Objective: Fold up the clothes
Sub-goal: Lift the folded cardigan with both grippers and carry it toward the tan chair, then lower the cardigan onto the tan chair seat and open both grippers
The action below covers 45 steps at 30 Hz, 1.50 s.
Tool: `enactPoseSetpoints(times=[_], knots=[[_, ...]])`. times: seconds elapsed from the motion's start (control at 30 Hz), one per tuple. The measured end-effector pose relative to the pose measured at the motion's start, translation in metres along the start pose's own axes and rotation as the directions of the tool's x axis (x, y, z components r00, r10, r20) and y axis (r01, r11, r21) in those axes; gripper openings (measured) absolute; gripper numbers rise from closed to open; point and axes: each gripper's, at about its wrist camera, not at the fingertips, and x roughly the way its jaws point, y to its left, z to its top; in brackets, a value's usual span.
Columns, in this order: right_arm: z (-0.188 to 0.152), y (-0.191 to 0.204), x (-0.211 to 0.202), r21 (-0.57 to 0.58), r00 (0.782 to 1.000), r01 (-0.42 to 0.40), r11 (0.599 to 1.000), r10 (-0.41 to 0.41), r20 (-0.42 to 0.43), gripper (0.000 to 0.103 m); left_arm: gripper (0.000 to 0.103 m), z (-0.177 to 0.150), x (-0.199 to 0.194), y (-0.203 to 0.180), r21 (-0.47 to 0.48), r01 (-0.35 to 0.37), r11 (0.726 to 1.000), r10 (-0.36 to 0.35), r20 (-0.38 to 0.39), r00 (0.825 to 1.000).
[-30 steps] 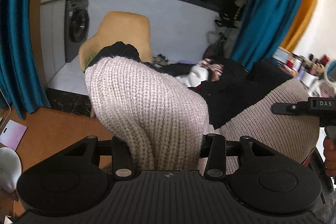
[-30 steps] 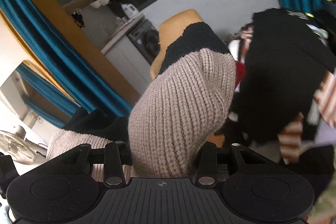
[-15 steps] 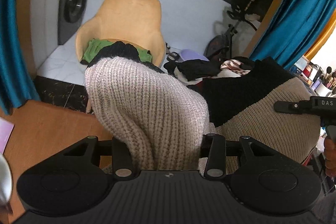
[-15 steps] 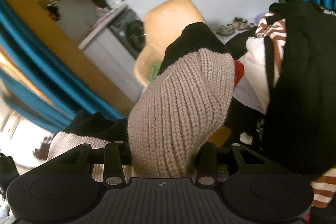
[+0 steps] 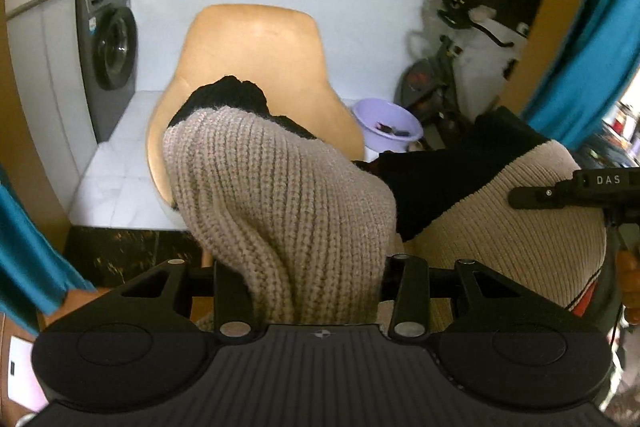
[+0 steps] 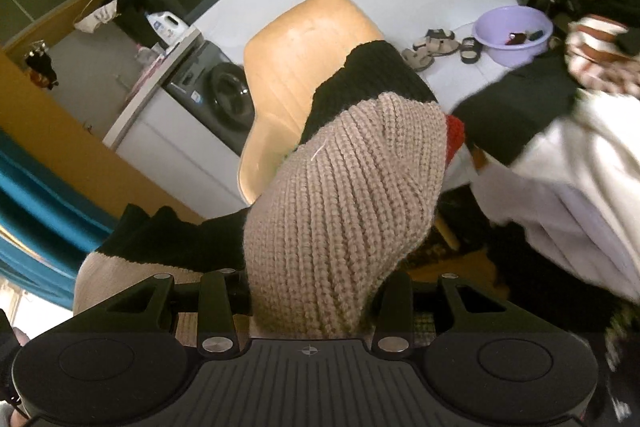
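Note:
A chunky beige knit sweater [image 5: 280, 195] with black trim hangs between my two grippers, held up in the air. My left gripper [image 5: 316, 291] is shut on a bunched fold of it. My right gripper [image 6: 312, 303] is shut on another beige fold [image 6: 344, 195] with a black cuff and a red edge. In the left wrist view the right gripper's black body [image 5: 576, 187] shows at the far right against the sweater's stretched beige and black body [image 5: 500, 219]. The fingertips are buried in the knit.
An orange shell chair [image 5: 256, 67] stands straight ahead. A grey washing machine [image 5: 108, 47] is at the left and a lilac basin [image 5: 388, 131] lies on the white floor. A heap of black, white and striped clothes [image 6: 560, 155] lies at the right. Teal curtains [image 5: 588, 35] hang at both sides.
Both grippers have swung with the sweater, so the chair now sits central and the clothes heap has slid right and lower. The grip on the knit has not changed.

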Motion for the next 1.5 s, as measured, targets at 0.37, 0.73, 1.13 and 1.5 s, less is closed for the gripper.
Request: enactPoseSetpoints(times=[0.37, 0.73, 1.13, 1.5], knots=[[0.16, -0.018, 0.208, -0.02, 0.997, -0.057, 0.998, 0.056, -0.061, 0.037, 0.042, 0.108, 0.16, 0.098, -0.081, -0.131, 0.988, 0.13, -0.014, 0.991], [0.297, -0.038, 0.423, -0.065, 0.981, -0.041, 0.997, 0.028, -0.191, 0.037, 0.042, 0.17, 0.318, 0.259, -0.113, -0.225, 0.968, 0.214, -0.096, 0.972], [0.305, -0.071, 0.546, -0.041, 0.952, 0.138, 0.99, -0.144, -0.272, 0.035, 0.03, 0.166, 0.429, 0.334, -0.065, -0.23, 0.971, 0.208, -0.239, 0.948], [0.291, -0.102, 0.606, -0.16, 0.844, 0.418, 0.894, -0.447, -0.296, 0.058, 0.057, 0.139, 0.482, 0.347, 0.103, -0.255, 0.961, 0.274, -0.414, 0.868]])
